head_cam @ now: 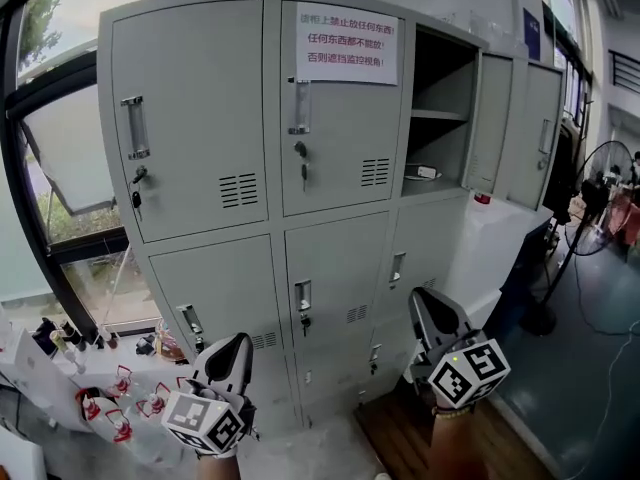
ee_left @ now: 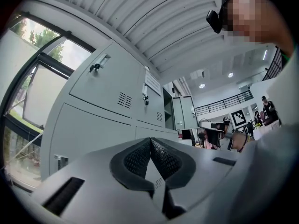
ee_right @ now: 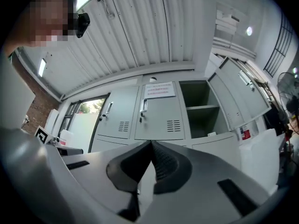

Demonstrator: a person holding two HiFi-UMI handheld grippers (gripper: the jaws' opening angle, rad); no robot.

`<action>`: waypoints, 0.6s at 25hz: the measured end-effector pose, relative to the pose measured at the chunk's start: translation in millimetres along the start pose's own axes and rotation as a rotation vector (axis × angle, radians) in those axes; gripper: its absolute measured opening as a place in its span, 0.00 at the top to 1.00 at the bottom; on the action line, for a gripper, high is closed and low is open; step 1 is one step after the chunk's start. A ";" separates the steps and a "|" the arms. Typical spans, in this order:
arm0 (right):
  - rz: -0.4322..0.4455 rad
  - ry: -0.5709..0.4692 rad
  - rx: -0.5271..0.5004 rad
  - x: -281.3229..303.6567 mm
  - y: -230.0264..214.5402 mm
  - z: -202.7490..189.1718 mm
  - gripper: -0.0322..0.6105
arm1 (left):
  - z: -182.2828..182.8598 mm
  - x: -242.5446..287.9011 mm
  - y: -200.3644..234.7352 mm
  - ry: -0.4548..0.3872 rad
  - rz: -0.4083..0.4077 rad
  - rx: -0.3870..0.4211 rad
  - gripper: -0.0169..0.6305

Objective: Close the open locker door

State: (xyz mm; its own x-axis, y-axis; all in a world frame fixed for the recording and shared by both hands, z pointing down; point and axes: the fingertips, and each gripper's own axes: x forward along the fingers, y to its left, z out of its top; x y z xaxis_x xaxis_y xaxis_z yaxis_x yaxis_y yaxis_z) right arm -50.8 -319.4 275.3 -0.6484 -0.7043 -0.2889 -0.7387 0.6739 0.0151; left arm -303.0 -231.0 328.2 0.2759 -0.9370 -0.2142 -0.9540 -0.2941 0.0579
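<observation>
A grey steel locker block [head_cam: 330,258] stands in front of me. Its top right compartment [head_cam: 437,108] is open, with a shelf and a small white thing inside. The open door [head_cam: 491,123] swings out to the right. In the right gripper view the same open compartment [ee_right: 201,108] and door [ee_right: 224,104] show above the jaws. My left gripper [head_cam: 233,350] is low at the left, shut and empty, well short of the lockers. My right gripper [head_cam: 425,308] is low at the right, also shut and empty, below the open compartment. Both point slightly upward [ee_left: 150,141] [ee_right: 150,144].
A paper notice [head_cam: 346,43] is taped on the top middle door. A second locker door [head_cam: 535,133] stands open further right. A floor fan [head_cam: 600,183] stands at the right. Small bottles [head_cam: 120,403] lie on a low surface at the lower left. Windows [head_cam: 60,158] flank the lockers at the left.
</observation>
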 end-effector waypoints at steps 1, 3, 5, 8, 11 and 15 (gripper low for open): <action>-0.017 -0.005 0.002 -5.0 -15.5 2.4 0.94 | -0.7 10.6 -8.9 -0.002 -0.006 0.004 0.94; -0.045 -0.015 0.005 -15.3 -46.3 7.5 0.94 | -2.7 32.1 -27.1 -0.004 -0.015 0.010 0.94; -0.055 -0.028 -0.005 -25.6 -75.3 13.8 0.94 | -4.5 52.8 -45.6 -0.009 -0.021 0.010 0.94; -0.056 -0.047 -0.039 -37.2 -114.6 25.6 0.94 | -5.3 82.8 -72.1 -0.024 -0.026 0.007 0.94; -0.027 -0.024 -0.065 -43.7 -142.0 28.9 0.89 | -9.1 111.9 -97.0 -0.029 -0.033 0.003 0.94; 0.029 0.007 -0.081 -50.8 -166.8 28.8 0.59 | -12.4 149.0 -132.6 -0.028 -0.073 0.017 0.94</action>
State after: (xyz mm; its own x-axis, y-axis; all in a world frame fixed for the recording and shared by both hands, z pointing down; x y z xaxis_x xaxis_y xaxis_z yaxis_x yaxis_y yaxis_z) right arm 110.7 -389.5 259.9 -0.6709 -0.6865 -0.2805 -0.7319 0.6739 0.1014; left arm -134.0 -334.0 300.7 0.3417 -0.9073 -0.2450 -0.9333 -0.3583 0.0250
